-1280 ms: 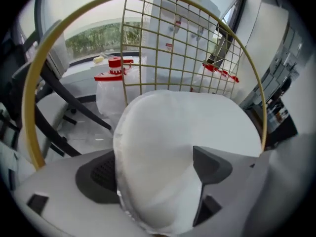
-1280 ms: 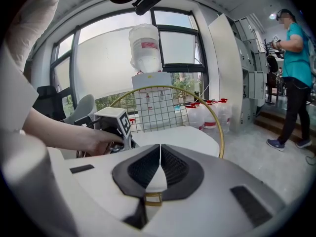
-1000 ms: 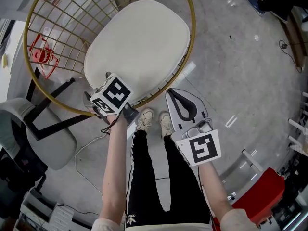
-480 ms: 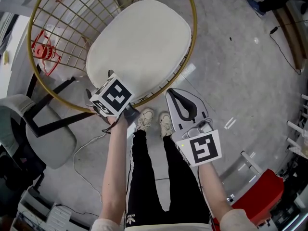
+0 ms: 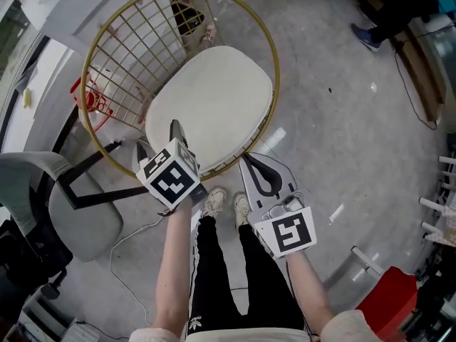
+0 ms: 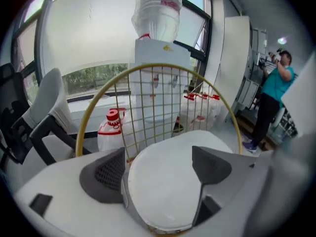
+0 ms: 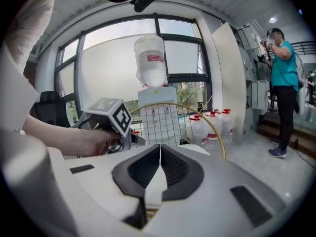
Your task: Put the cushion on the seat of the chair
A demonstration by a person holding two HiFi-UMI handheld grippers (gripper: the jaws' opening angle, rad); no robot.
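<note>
A cream cushion [image 5: 214,102] lies flat inside the round gold wire chair [image 5: 114,63], filling its seat. My left gripper [image 5: 157,135] hovers at the cushion's near-left edge, over the gold rim, and is open with nothing between its fingers. In the left gripper view the cushion [image 6: 170,181] shows through the gap of the left gripper [image 6: 158,157]. My right gripper [image 5: 246,159] is shut and empty, just outside the rim at the near right. The right gripper view shows the right gripper [image 7: 159,149] with pads touching and the gold rim [image 7: 217,132] beyond.
A grey office chair [image 5: 71,205] stands left of the wire chair. A water dispenser [image 6: 158,43] and red-capped bottles [image 6: 111,130] sit behind it. A person in teal [image 6: 270,98] stands far right. My shoes [image 5: 224,199] are near the rim; a cable [image 5: 121,226] lies on the floor.
The head view has pulled back so the whole wire chair shows. My left gripper has risen slightly and its open fingers are now visible. The right gripper has hardly moved.
</note>
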